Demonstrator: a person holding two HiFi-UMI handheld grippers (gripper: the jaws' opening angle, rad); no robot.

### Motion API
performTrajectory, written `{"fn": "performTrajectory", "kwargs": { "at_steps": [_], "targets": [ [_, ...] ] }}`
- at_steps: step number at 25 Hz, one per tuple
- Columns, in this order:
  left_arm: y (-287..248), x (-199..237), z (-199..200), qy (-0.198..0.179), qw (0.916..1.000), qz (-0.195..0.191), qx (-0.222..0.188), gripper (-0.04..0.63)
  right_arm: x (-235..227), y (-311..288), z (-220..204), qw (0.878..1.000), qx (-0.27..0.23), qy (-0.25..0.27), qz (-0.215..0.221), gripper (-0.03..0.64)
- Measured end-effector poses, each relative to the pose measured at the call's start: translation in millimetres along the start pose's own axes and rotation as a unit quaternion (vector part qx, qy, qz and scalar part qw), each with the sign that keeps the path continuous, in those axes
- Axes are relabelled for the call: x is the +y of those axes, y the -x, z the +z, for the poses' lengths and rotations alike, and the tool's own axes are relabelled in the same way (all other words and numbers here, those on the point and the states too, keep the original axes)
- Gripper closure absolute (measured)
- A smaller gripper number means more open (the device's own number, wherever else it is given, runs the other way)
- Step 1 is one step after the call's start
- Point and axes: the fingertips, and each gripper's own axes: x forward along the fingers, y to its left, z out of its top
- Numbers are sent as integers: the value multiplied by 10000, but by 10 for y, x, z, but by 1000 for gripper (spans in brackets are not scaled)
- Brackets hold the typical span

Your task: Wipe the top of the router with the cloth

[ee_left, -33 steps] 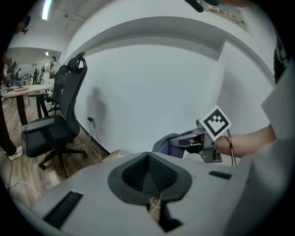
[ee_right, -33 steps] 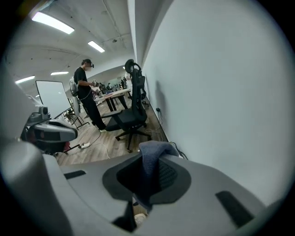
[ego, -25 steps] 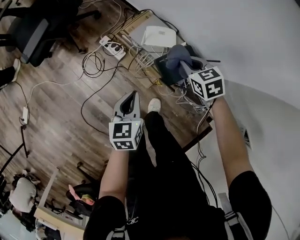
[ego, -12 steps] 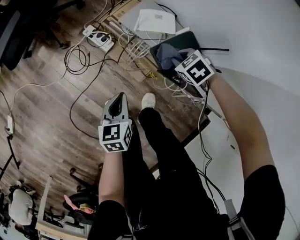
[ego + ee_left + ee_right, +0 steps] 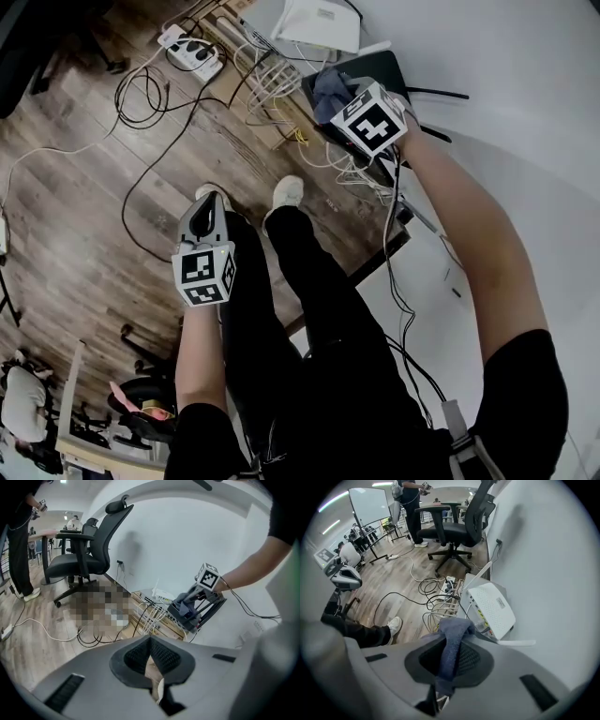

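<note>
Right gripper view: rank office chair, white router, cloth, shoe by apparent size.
1. office chair
2. white router and cloth: look about equal; the cloth is nearest the camera, so unranked.
3. shoe, smallest

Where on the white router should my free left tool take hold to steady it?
Probably the thin edge on the wall side, away from its ports, coming down from above. The white router is a flat slab lying tilted, so only its edges fit between jaws, and the floor-side edge carries the cables. The left tool is shut; open it first.
</note>
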Motion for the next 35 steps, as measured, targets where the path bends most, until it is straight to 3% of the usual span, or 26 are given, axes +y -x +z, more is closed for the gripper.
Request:
{"fn": "performTrajectory", "kwargs": {
  "at_steps": [7, 14, 17, 25, 29, 35],
  "targets": [
    [-180, -148, 260, -238, 9993, -246, -122, 594, 47, -282, 23, 9986, 95, 233, 467, 595],
    [-365, -373, 384, -309, 9982, -514, -55, 594, 44, -352, 2, 9931, 530, 995, 308, 595],
    [-416, -523, 390, -413, 9968, -685, 23, 594, -117, -345, -78, 9944, 627, 805, 261, 595],
    [-559, -808, 313, -646, 9925, -1004, 275, 594, -818, -381, -568, 9939, 836, 467, -540, 595],
    [-609, -856, 326, -666, 9919, -1038, 314, 594, -1103, -378, -795, 9930, 943, 128, -704, 595],
    [-694, -803, 291, -737, 9918, -940, 451, 594, -1378, -397, -1092, 9906, 1062, 34, -857, 595]
  ]
}}
